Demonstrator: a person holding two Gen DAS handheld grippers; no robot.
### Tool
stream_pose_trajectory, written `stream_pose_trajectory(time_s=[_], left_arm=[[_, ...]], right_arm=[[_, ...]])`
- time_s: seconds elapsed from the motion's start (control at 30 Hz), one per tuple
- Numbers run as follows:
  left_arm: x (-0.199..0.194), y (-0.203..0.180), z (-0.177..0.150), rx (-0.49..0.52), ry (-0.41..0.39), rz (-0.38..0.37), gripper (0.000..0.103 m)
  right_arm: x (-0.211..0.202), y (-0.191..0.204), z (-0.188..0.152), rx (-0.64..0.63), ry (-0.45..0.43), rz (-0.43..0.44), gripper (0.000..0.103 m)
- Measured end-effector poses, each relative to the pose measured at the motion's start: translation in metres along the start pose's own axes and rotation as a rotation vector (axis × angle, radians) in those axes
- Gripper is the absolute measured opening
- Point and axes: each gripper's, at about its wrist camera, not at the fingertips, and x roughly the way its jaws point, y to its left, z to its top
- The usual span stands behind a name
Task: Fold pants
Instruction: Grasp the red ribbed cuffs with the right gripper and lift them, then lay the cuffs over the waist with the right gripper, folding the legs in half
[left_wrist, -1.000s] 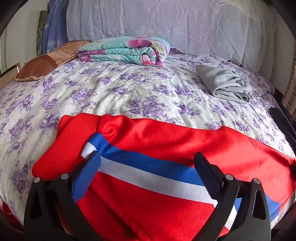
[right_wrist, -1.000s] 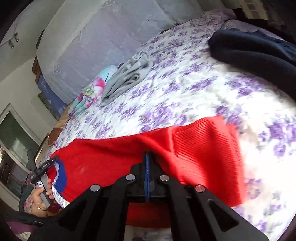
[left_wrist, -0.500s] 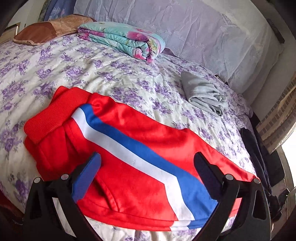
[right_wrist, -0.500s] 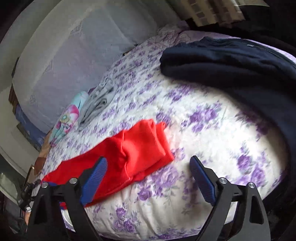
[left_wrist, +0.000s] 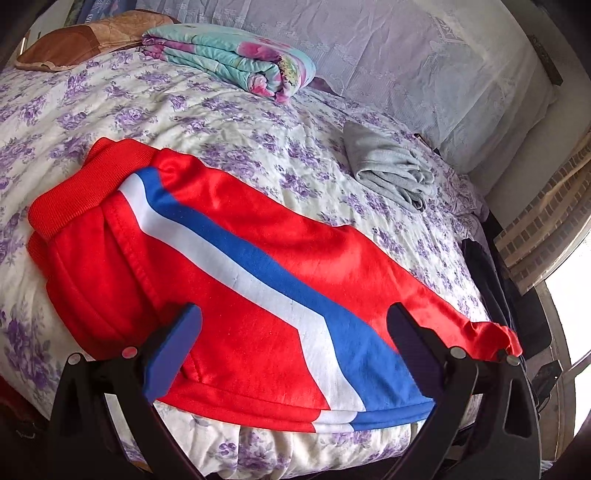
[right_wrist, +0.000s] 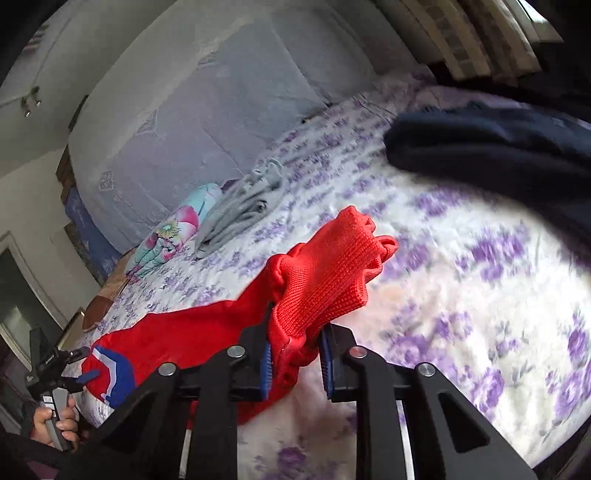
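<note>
Purple-flowered bedding (left_wrist: 221, 110) is carrying red pants (left_wrist: 229, 295) lengthwise; the right gripper (right_wrist: 295, 354), just closing, seems to be pinching their ribbed cuff (right_wrist: 325, 280) at twelve o'clock, while the left gripper (left_wrist: 291, 328) is hovering agape.

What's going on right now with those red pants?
Right gripper just closed on the red pants, at the ribbed cuff. Left gripper open above them. Nothing in the way.

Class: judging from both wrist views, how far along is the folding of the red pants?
Done: the red pants lie lengthwise along the bed, seemingly leg on leg. In hand: the right gripper, whose jaws have just been closing, clamps the ribbed cuff; the left gripper hovers open. Left: folding cuff to waistband.
</note>
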Motion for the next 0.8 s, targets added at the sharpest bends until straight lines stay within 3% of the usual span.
stream_pose_trajectory(time_s=[0.13, 0.2, 0.27, 0.3, 0.33, 0.37, 0.4, 0.47, 0.63, 0.7, 0.77, 0.8], left_arm=[[-0.012, 0.005, -0.002, -0.016, -0.023, -0.011, 0.098], [-0.019, 0.009, -0.005, -0.027, -0.039, -0.010, 0.098], [-0.025, 0.014, -0.009, -0.042, -0.050, -0.007, 0.098], [-0.027, 0.018, -0.011, -0.051, -0.052, -0.008, 0.098], [-0.029, 0.021, -0.013, -0.061, -0.053, -0.011, 0.098], [-0.031, 0.024, -0.015, -0.067, -0.053, -0.013, 0.098], [-0.034, 0.025, -0.017, -0.069, -0.054, -0.014, 0.098], [-0.039, 0.027, -0.021, -0.059, -0.054, 0.002, 0.098], [-0.038, 0.039, -0.024, -0.066, -0.039, 0.033, 0.098], [-0.035, 0.042, -0.023, -0.081, -0.037, 0.023, 0.098], [-0.034, 0.041, -0.023, -0.081, -0.052, 0.024, 0.098], [-0.033, 0.039, -0.023, -0.079, -0.053, 0.024, 0.098]], right_arm=[[0.013, 0.108, 0.019, -0.366, 0.041, 0.059, 0.020], [0.039, 0.160, 0.008, -0.529, 0.133, 0.077, 0.020], [0.070, 0.200, -0.021, -0.661, 0.237, 0.090, 0.027], [0.088, 0.215, -0.042, -0.725, 0.298, 0.101, 0.042], [0.103, 0.226, -0.066, -0.788, 0.359, 0.106, 0.066], [0.112, 0.232, -0.086, -0.843, 0.382, 0.094, 0.073], [0.107, 0.235, -0.098, -0.885, 0.315, 0.067, 0.079], [0.092, 0.237, -0.096, -0.887, 0.275, 0.107, 0.079], [0.056, 0.222, -0.054, -0.735, 0.230, 0.265, 0.079], [0.056, 0.220, -0.042, -0.709, 0.237, 0.269, 0.079], [0.070, 0.222, -0.038, -0.719, 0.272, 0.240, 0.073], [0.079, 0.225, -0.040, -0.733, 0.305, 0.242, 0.063]])
